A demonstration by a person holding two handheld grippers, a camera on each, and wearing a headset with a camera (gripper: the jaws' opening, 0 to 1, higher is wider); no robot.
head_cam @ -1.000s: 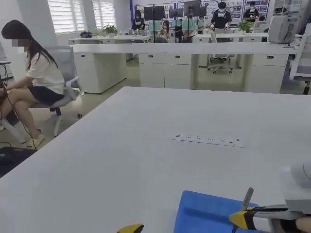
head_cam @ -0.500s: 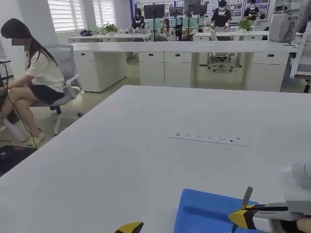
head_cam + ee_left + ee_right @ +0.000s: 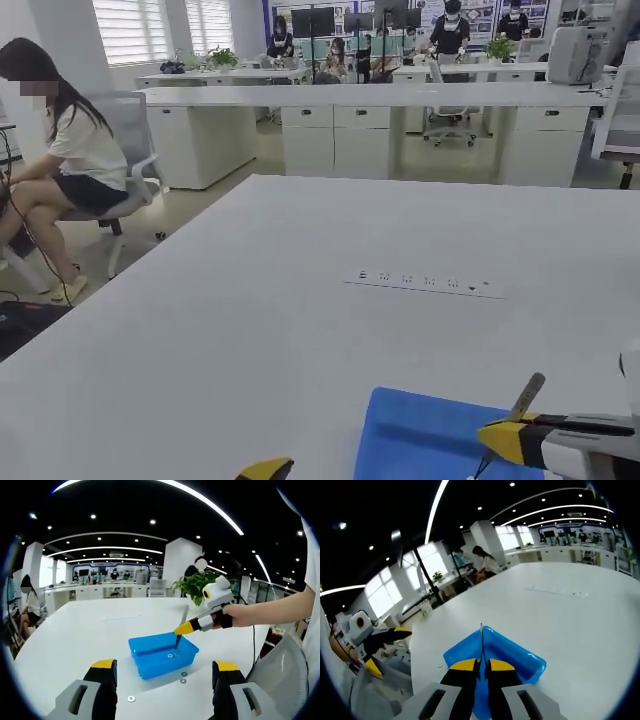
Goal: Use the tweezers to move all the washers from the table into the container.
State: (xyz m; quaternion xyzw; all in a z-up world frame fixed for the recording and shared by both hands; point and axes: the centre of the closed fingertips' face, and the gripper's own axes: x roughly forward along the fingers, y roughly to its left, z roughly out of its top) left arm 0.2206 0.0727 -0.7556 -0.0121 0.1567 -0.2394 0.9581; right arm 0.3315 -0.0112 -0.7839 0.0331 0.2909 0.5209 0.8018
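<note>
Your white worktable (image 3: 250, 330) carries the blue rectangular plastic container (image 3: 155, 667). Your left gripper (image 3: 165, 665) hangs before it, jaws spread wide. Your right gripper (image 3: 481, 662) is clamped on the slim metal tweezers (image 3: 481, 642), whose tips point down inside the container. Two small metal washers (image 3: 170, 656) lie in it, and three loose washers (image 3: 184, 674) lie on the table just beside it.

Nothing legible shows in any view. The colourful wall posters (image 3: 480, 10) at the upper right of the head view are too blurred to read. The marks on the white socket strip (image 3: 420, 283) in the surface are too small.
</note>
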